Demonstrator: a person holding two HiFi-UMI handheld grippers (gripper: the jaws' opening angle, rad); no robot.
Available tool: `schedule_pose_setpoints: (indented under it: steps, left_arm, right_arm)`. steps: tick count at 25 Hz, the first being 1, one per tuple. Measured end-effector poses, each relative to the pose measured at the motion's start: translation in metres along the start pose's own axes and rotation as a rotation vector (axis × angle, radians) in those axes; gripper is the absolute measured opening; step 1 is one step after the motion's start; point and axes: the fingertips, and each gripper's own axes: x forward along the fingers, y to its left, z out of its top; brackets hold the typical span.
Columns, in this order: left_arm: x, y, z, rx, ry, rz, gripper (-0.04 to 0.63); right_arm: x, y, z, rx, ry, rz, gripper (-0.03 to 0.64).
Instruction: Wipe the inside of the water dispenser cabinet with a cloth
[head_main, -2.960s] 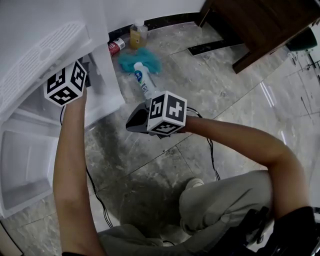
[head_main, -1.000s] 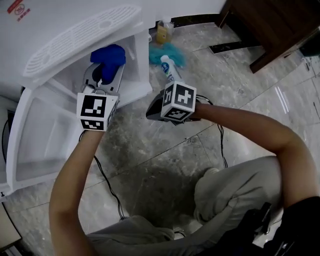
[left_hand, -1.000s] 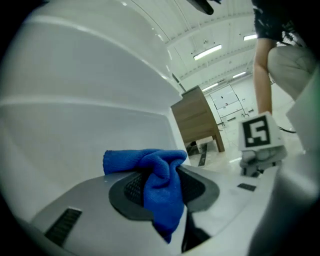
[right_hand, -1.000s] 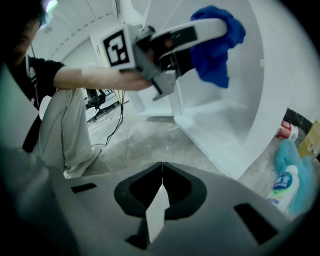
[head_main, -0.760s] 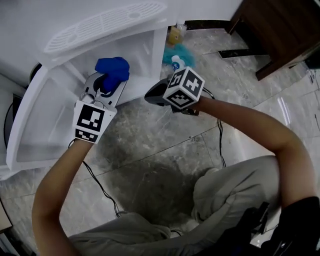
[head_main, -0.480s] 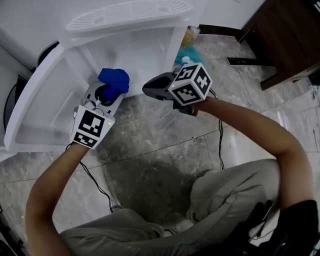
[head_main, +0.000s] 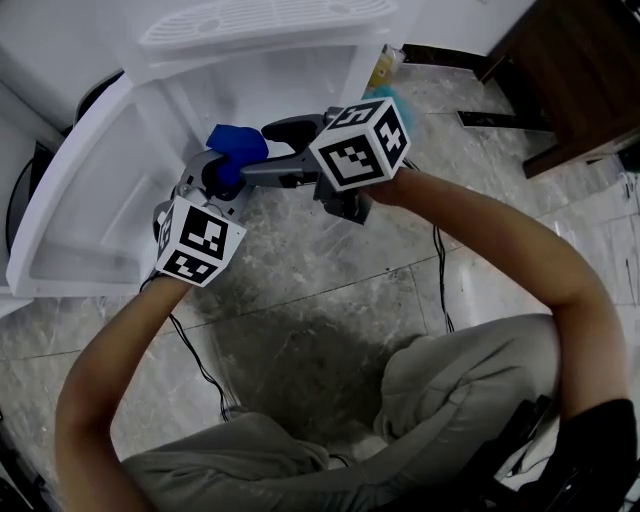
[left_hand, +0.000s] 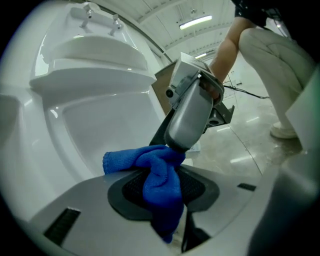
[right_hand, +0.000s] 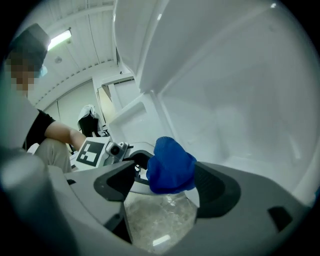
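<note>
The left tongs (left_hand: 165, 192) are clenching a blue cloth (left_hand: 160, 175), which is bunching up between their pads just in front of the open white water dispenser cabinet (head_main: 300, 85). The right tongs (right_hand: 162, 192) are facing them from the opposite side. Their jaws are opening and standing wide on either side of the cloth's upper lump without squeezing it. The 2 tongs are hovering above the marble floor (head_main: 330, 280) at the cabinet's mouth.

Cabinet (head_main: 300, 90) interior open ahead; at mouth, left claw (head_main: 215, 175) holds cloth (head_main: 235, 148) between right claw (head_main: 265, 150) opening jaws; door (head_main: 80, 210) bounds left.
</note>
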Motion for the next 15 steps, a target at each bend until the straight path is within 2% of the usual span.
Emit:
schedule_pose_setpoints:
  steps: [3, 9, 12, 15]
  left_arm:
    - [0.001, -0.005, 0.003, 0.082, 0.018, 0.007, 0.135]
    - [0.000, -0.016, 0.008, 0.190, 0.029, 0.006, 0.135]
    - [0.000, -0.022, 0.008, 0.249, 0.045, 0.004, 0.135]
    - [0.000, -0.030, 0.015, 0.321, 0.028, -0.008, 0.135]
  right_arm:
    - [0.013, 0.001, -0.006, 0.030, 0.026, -0.014, 0.383]
    - [0.028, 0.002, -0.023, 0.054, 0.109, -0.055, 0.385]
    - [0.030, -0.001, -0.034, 0.099, 0.164, -0.079, 0.385]
    - [0.027, -0.003, -0.041, 0.153, 0.199, -0.084, 0.383]
